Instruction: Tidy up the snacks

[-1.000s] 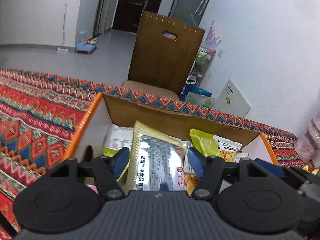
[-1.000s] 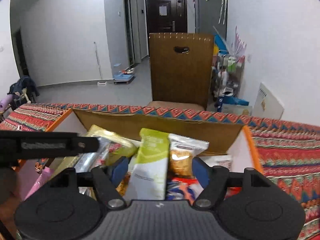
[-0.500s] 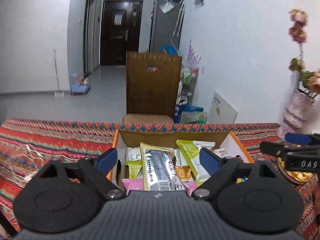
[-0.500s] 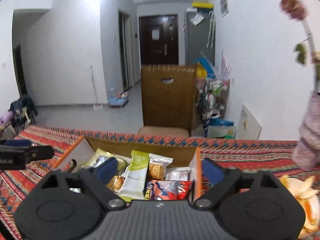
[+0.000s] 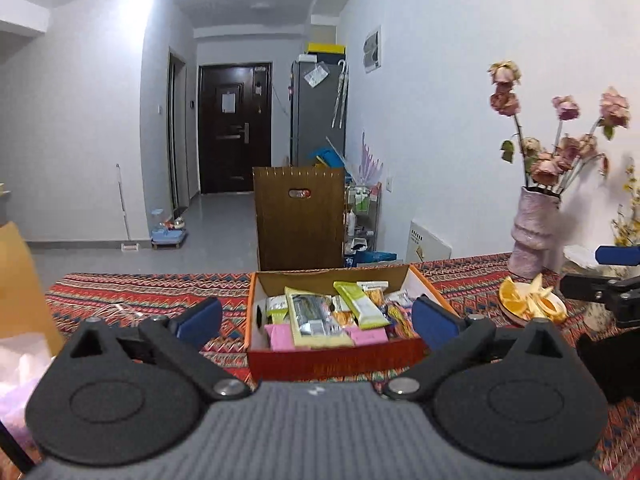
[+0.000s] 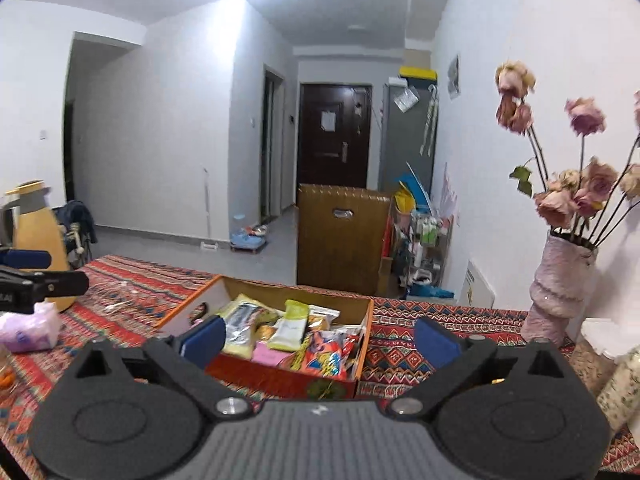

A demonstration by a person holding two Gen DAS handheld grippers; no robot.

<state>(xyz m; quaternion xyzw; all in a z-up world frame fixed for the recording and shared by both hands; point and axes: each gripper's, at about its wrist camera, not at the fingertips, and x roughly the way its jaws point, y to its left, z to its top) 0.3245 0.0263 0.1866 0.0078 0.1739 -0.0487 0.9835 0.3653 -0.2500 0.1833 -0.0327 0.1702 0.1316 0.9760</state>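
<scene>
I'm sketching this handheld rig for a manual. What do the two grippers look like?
Both match: the left gripper and right gripper each have a grey ribbed body, two round black discs, black linkage arms with silver pivot screws, and blue pads on the fingers. No cables, hands or sleeves show.

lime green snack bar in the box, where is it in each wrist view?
Left wrist: lime green snack bar sits centre frame, leaning in the snack box, right of the silver packet.
Right wrist: same bar sits left of centre, upright mid-box.
Shared landmark: brown slatted chair back behind the table.
</scene>
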